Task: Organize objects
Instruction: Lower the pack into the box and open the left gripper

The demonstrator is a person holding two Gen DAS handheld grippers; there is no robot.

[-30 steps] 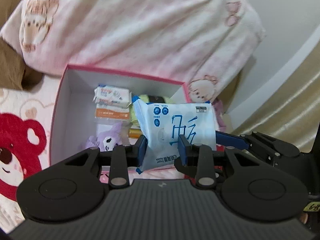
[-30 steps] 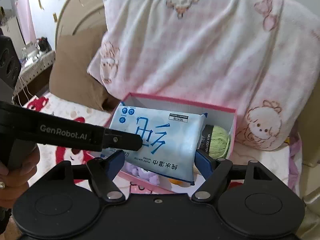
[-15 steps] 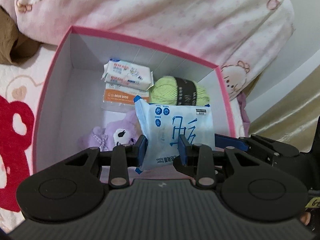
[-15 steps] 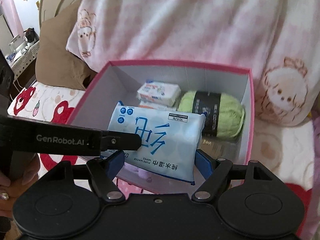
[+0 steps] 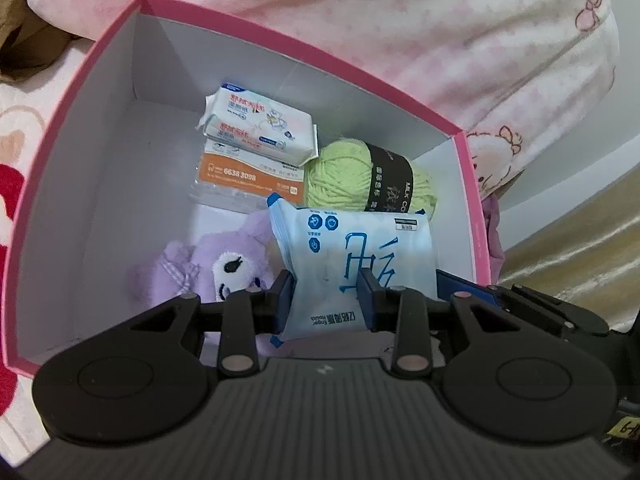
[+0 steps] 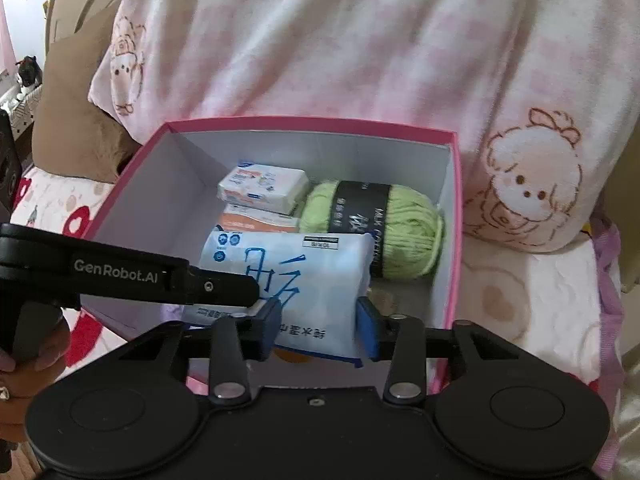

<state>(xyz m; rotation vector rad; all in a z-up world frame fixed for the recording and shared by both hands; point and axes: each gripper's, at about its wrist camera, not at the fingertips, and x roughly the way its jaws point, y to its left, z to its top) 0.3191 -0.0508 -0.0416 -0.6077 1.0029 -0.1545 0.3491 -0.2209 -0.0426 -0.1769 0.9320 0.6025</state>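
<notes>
Both claws now clamp the pale blue plastic wet-wipe pack: left gripper as before, right gripper, wide a moment ago, closed on its lower edge. It has descended into the pink-rimmed white cardboard box, above the purple plush toy; release seems near. What lies beneath the pack is hidden.

Box: pink outside, white inside. Wipes pack: pale blue, dark-blue characters. Yarn ball: lime green, black band. Plush toy: lilac. Blanket: pink-white check.
</notes>
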